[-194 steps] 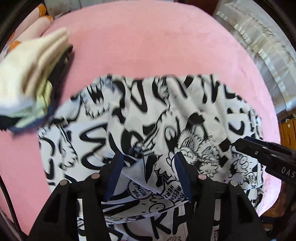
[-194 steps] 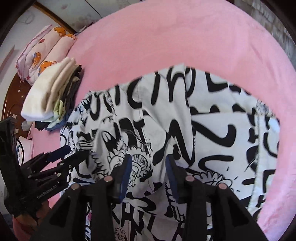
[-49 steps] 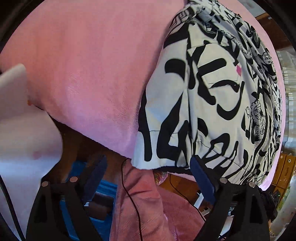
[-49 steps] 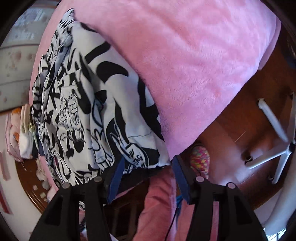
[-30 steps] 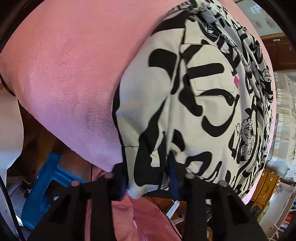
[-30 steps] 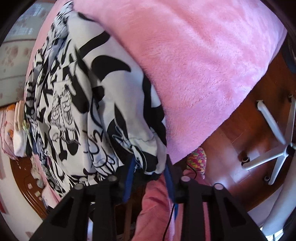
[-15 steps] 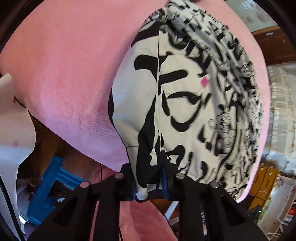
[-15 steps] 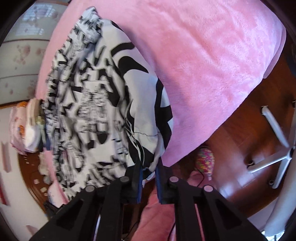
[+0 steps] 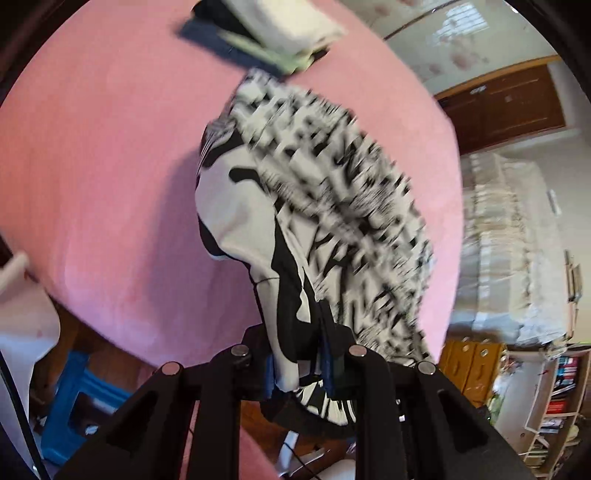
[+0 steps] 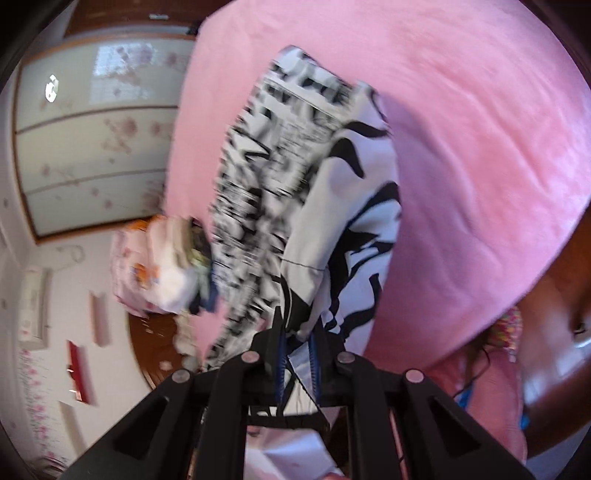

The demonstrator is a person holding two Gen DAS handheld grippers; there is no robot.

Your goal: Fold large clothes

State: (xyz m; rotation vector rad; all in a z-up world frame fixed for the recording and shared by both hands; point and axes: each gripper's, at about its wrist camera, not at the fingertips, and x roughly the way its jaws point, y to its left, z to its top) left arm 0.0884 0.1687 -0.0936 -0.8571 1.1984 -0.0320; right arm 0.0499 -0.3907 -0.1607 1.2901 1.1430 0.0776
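Two hand-held grippers, left and right, tilt downward, each clamped on the black-and-white garment edge.

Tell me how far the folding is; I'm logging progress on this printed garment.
Done: a folded stack sits on the pink blanket. In hand: left gripper and right gripper each pinch the black-and-white garment, lifted. Left: laying it over and finishing folds.

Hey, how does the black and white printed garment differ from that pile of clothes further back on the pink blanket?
The printed garment is one piece with bold black marks on white; the pile is several plain pieces, cream, green and dark.
The garment is pulled up off the pink blanket, pinched by the left gripper and right gripper; the pile lies untouched.
The garment is loose; the pile is folded and stacked.
Both are on the blanket.
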